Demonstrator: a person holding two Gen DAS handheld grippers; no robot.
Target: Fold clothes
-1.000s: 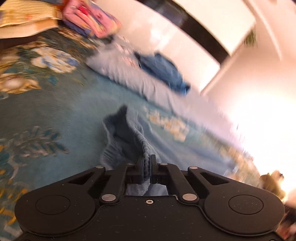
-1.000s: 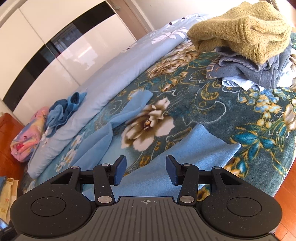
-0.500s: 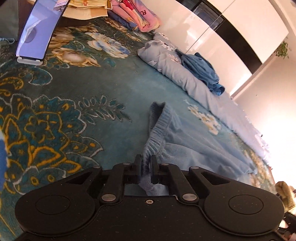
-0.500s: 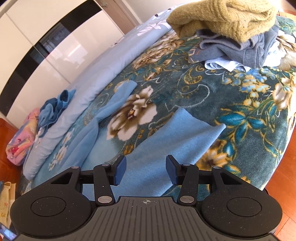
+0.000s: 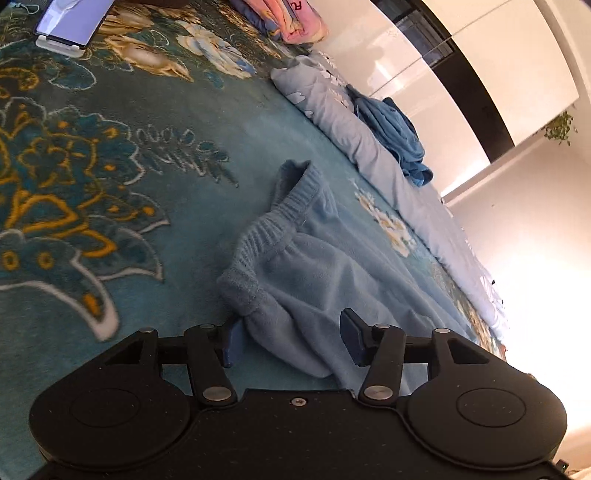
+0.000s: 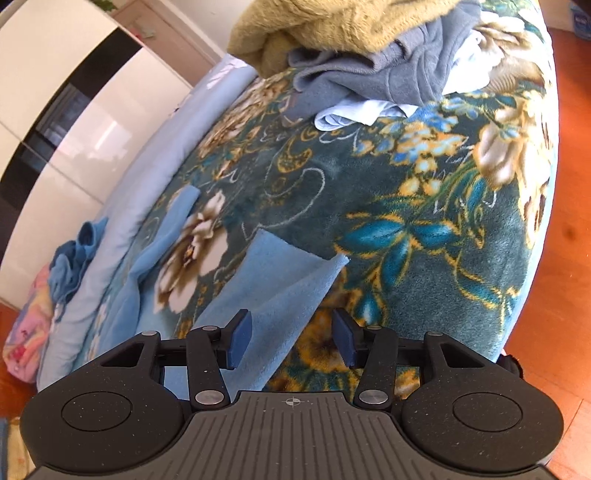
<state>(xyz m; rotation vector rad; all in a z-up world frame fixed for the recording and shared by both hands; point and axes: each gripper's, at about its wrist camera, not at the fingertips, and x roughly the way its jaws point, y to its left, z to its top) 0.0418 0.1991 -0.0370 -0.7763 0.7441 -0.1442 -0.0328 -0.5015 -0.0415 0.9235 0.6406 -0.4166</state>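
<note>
Light blue fleece trousers [image 5: 314,266] lie on the floral bedspread [image 5: 74,177]. In the left wrist view their ribbed waistband [image 5: 266,225] is bunched up, and my left gripper [image 5: 291,341] is open with the waist corner lying between its fingers. In the right wrist view one trouser leg end [image 6: 288,273] lies flat near the bed's edge, the other leg [image 6: 166,236] stretches away at left. My right gripper [image 6: 291,339] is open, just over the leg's hem.
A pile of clothes, a mustard sweater [image 6: 332,26] over a grey garment [image 6: 388,70], sits on the far bed end. A light blue duvet [image 5: 354,122] with a darker blue garment [image 5: 395,133] runs along the wall side. A phone [image 5: 74,18] rests at the upper left.
My left gripper was shut on the waistband and has opened, dropping it onto the bed. My right gripper has shifted right toward the leg's hem corner, staying open.
</note>
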